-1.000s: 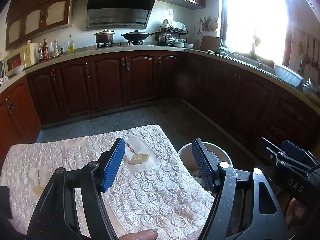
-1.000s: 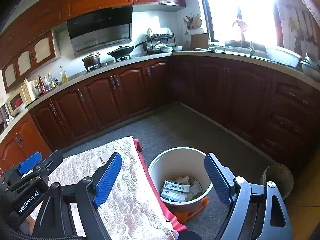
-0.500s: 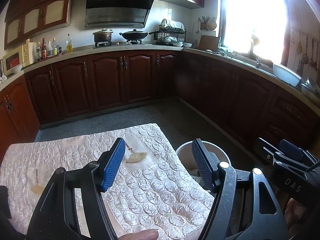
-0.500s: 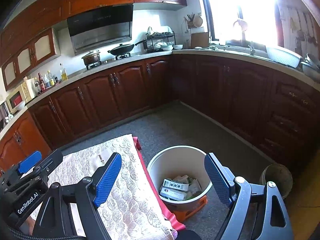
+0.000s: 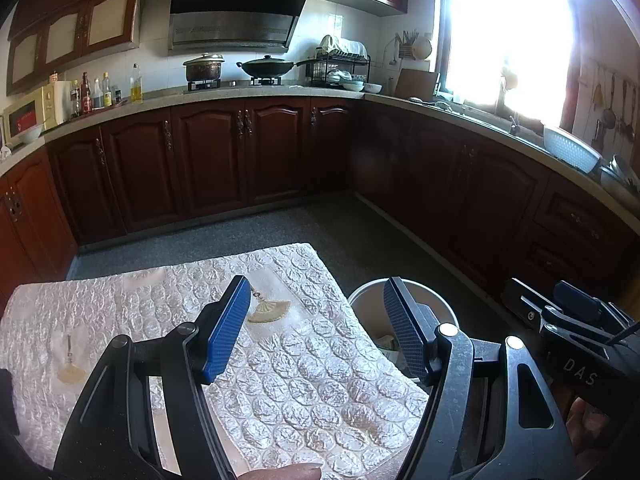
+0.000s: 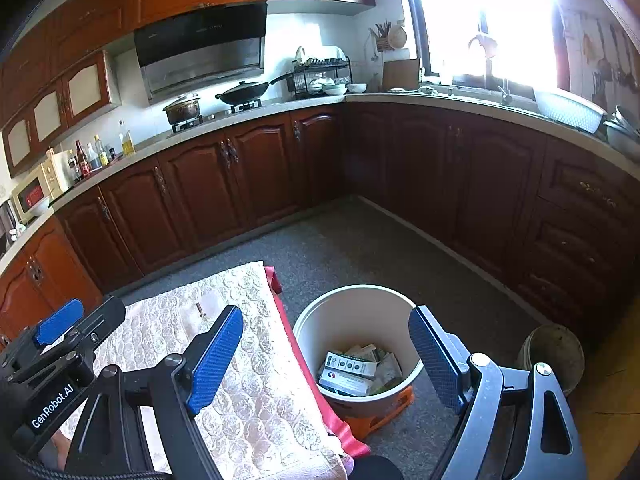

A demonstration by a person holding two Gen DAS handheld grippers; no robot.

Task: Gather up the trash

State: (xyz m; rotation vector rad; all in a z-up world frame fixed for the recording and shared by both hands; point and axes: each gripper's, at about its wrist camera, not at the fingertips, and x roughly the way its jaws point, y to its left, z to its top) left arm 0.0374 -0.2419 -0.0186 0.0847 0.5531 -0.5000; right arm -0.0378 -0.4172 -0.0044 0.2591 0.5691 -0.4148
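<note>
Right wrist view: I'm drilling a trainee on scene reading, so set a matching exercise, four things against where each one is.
Things:
1. cartons
2. wok
3. orange stool
4. right gripper

Places:
A. under the bucket
B. on the stove
C. open, above the table edge and bucket
D. inside the bucket

Pairs: 1-D, 2-B, 3-A, 4-C

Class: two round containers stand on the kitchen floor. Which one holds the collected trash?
The white bucket beside the cloth-covered table, with boxes inside. The dull, grey-brown pot stands apart near the cabinets.
</note>
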